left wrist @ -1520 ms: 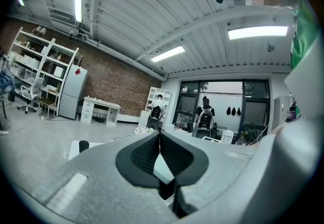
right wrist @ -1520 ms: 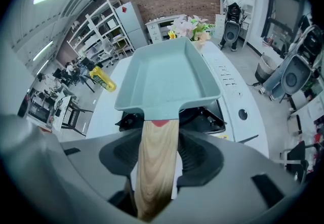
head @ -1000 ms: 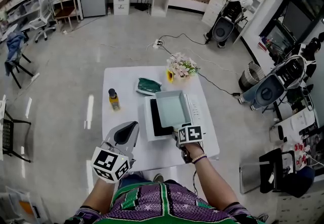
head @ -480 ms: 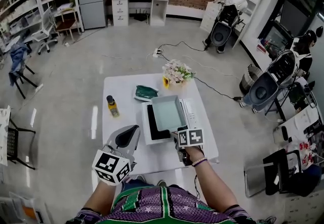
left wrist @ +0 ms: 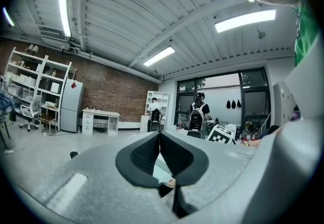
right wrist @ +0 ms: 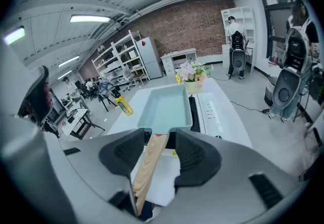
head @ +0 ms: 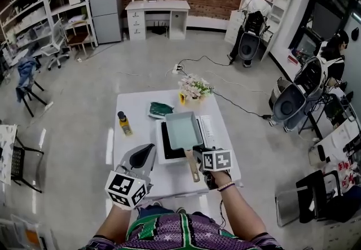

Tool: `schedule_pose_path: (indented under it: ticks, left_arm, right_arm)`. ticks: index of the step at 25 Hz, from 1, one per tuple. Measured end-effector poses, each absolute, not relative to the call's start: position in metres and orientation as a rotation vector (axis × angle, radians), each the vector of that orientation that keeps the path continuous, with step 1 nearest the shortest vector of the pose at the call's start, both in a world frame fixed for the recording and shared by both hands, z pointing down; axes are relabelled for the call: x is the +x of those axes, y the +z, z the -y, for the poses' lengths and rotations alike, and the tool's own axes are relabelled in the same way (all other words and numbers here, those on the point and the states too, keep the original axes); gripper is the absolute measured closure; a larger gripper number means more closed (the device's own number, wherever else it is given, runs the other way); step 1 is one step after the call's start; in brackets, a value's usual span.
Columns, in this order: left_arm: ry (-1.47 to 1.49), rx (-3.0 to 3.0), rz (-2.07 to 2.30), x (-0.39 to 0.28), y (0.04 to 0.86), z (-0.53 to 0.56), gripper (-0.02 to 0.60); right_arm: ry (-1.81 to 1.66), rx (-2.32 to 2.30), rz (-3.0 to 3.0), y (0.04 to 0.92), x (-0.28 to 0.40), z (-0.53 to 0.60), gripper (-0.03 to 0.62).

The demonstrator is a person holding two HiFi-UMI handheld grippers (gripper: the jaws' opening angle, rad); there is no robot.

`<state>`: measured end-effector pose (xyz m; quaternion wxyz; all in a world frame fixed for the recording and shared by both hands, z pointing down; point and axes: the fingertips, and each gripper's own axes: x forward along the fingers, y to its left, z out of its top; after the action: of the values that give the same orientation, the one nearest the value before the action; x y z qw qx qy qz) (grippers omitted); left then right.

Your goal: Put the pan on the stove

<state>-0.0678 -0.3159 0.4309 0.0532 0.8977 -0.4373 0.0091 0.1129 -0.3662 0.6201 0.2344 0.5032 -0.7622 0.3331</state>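
A pale teal rectangular pan (head: 185, 130) sits on the black top of a white stove (head: 167, 143) on the white table (head: 132, 147). Its wooden handle (head: 193, 167) points toward me. My right gripper (head: 201, 152) is at the handle's right side. In the right gripper view the pan (right wrist: 167, 109) lies straight ahead and the handle (right wrist: 149, 167) runs between the jaws of my right gripper (right wrist: 159, 139), which stand open with a gap on each side. My left gripper (head: 148, 147) hovers left of the stove, tilted up, shut and empty, pads (left wrist: 152, 149) meeting.
A yellow bottle (head: 123, 123) stands at the table's left. A green bundle (head: 161, 109) and a flower pot (head: 193, 88) sit at the far edge. A white panel (head: 210, 130) lies right of the stove. Seated people and a floor cable (head: 203, 60) are beyond the table.
The right gripper's jaws have come off the pan's handle, which now shows bare beside the gripper. The pan stays on the stove. The left gripper holds its place.
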Motion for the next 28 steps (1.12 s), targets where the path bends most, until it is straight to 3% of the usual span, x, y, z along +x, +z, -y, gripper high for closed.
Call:
schedule_pose_path:
  ticks: [14, 28]
  left_arm:
    - [0.056, 2.735, 1.402, -0.056, 0.414, 0.292, 0.563]
    - [-0.026, 2.787, 1.482, -0.053, 0.379, 0.274, 0.563]
  right_arm:
    - [0.744, 1.425, 2.355, 0.561, 0.135, 0.343, 0.402]
    - [0.366, 1.563, 2.544, 0.456, 0.146, 0.308, 0.404]
